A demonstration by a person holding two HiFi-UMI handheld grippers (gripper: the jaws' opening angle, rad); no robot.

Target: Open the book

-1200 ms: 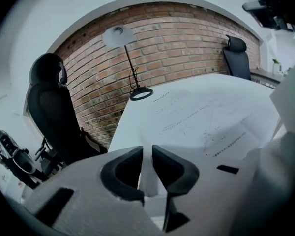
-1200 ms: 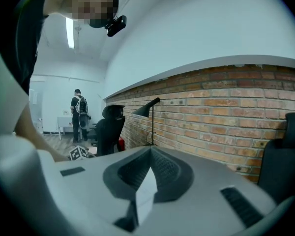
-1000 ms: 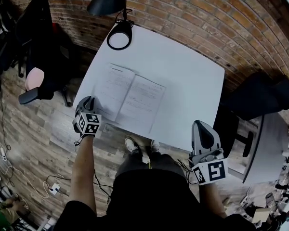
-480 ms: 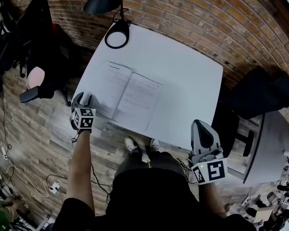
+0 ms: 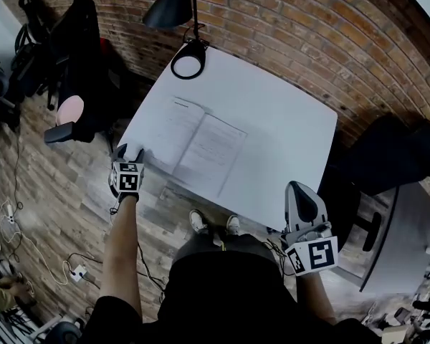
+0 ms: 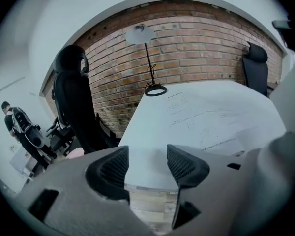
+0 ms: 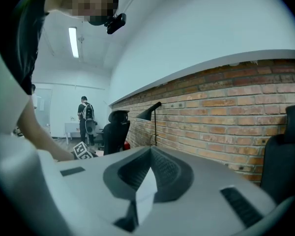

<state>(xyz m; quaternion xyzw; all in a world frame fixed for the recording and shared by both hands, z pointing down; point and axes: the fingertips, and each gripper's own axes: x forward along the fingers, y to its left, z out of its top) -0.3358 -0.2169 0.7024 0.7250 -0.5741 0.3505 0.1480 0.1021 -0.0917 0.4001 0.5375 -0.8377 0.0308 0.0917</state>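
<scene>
White table (image 5: 294, 142) — open book (image 5: 201, 145) flat near its left edge, desk lamp (image 5: 188, 64) at the far corner

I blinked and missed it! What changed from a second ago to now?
The left gripper pulled back from the book's left edge to the table's near corner. Its jaws are opening with nothing between them, so it seems to have let the book go. The book stayed lying open on the table, and the right gripper stayed shut, low beside the person.
</scene>
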